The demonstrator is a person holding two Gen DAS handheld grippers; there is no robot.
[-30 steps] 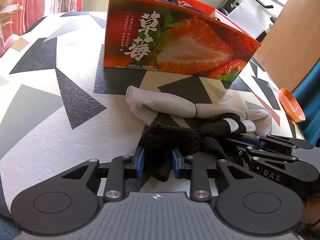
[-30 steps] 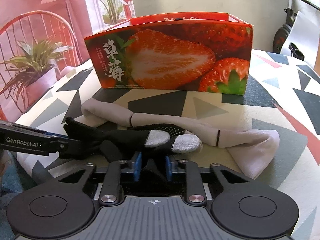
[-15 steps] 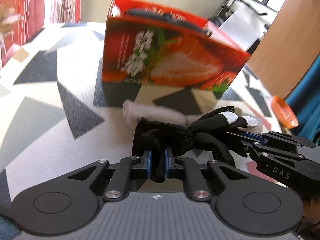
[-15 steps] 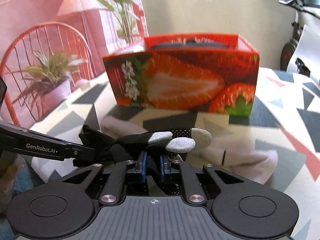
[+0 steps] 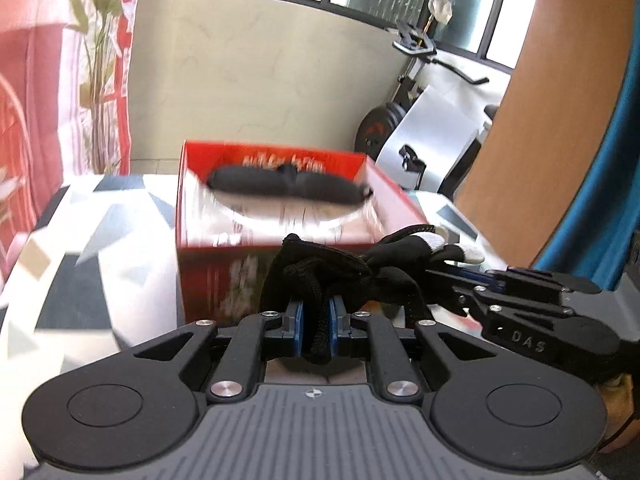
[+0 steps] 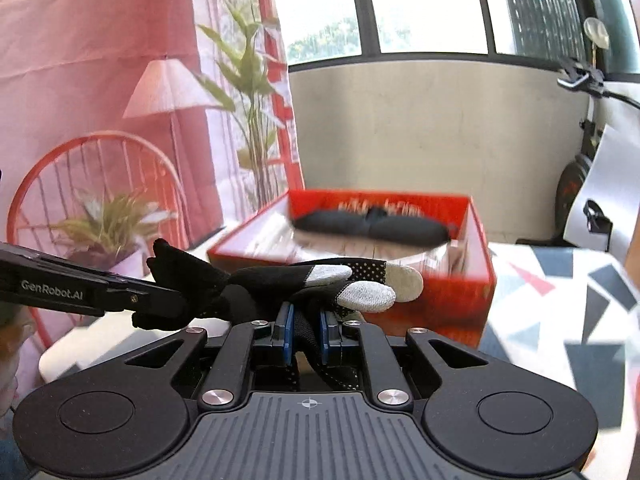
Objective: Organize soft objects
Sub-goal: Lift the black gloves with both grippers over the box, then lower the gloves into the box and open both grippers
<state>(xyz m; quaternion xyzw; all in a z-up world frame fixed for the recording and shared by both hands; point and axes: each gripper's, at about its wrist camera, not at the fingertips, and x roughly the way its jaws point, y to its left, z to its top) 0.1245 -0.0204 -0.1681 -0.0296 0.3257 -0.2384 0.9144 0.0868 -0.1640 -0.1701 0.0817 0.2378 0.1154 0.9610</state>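
Nearest to me, my left gripper (image 5: pixel 316 318) was pinched tight on the cuff end of the black glove (image 5: pixel 340 276), a fold of knit squeezed between the blue pads. My right gripper (image 6: pixel 306 326) was likewise pressed together on the finger end of that same glove (image 6: pixel 280 284), so it hung stretched between the two tools, clear of the patterned tabletop (image 5: pixel 100 240).

Count as I saw it: two grippers, one black glove with grey fingertips (image 6: pixel 368 294) in the air, though I could not tell whether a second glove was bundled into it. Just beyond sat one red strawberry box (image 5: pixel 224 276), open at the top. Inside it lay one dark rolled bundle (image 5: pixel 288 186), blurred, possibly a tied pair of something soft. One bundle, one box.

I judged the step in hand to be the carry: glove lifted, heading for the box. The next move, as I read it, called for bringing both grippers forward over the near red wall, keeping the glove high enough to clear the rim, lowering it beside the dark bundle, then letting go with both tools together so it would not snag.
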